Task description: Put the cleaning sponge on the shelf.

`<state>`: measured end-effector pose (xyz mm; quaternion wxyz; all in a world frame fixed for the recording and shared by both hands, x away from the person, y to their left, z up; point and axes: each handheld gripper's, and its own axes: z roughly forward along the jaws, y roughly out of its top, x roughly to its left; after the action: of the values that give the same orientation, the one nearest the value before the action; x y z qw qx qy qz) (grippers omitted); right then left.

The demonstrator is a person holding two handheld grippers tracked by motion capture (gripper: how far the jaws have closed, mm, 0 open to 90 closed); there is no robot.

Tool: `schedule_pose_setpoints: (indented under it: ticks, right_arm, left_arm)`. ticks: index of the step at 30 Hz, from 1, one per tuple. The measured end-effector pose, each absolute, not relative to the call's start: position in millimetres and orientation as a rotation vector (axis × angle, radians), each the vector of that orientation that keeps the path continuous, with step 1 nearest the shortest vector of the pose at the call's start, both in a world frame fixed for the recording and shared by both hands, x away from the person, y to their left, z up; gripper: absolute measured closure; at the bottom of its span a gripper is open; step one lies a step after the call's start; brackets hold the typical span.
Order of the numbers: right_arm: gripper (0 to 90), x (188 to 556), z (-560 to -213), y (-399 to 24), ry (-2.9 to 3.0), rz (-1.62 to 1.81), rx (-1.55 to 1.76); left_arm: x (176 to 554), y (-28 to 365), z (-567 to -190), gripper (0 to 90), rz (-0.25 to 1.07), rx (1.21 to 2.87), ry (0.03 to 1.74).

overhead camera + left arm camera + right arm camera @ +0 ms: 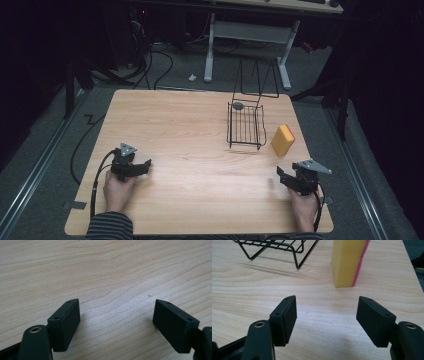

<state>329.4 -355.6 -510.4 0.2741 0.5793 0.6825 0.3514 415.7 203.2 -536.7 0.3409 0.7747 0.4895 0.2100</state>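
A yellow sponge (282, 140) with a pink back stands on edge at the right of the wooden table (190, 135), just right of a black wire rack (246, 124). My right gripper (283, 176) rests near the front right corner, a short way in front of the sponge (348, 262), jaws open with bare wood between them (326, 315). My left gripper (144, 166) lies at the front left, also open, nothing between its jaws (116, 317). The rack's front corner (277, 247) shows at the top of the right gripper view.
A small grey round thing (238, 106) lies at the rack's far end, whose wire lid stands raised. A white desk frame (247, 37) and cables (160, 60) sit on the floor beyond the table. The table's right edge (312, 165) runs close to my right gripper.
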Motion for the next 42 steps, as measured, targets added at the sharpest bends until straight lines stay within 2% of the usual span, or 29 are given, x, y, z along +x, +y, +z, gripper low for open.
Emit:
schedule_pose_setpoints:
  ticks: [10,24,42]
  right_arm:
    - [33.9,333,-502,-366,1.79,0.993,1.575]
    - [29.8,339,-490,-379,1.698,1.046,1.551]
    - [27.6,357,-467,-379,1.651,1.135,1.481]
  left_arm:
    - [416,203,-537,22.5,0.547,2.015,1.273]
    - [416,203,-537,22.5,0.546,2.015,1.273]
    - [416,203,-537,22.4,0.548,2.013,1.272]
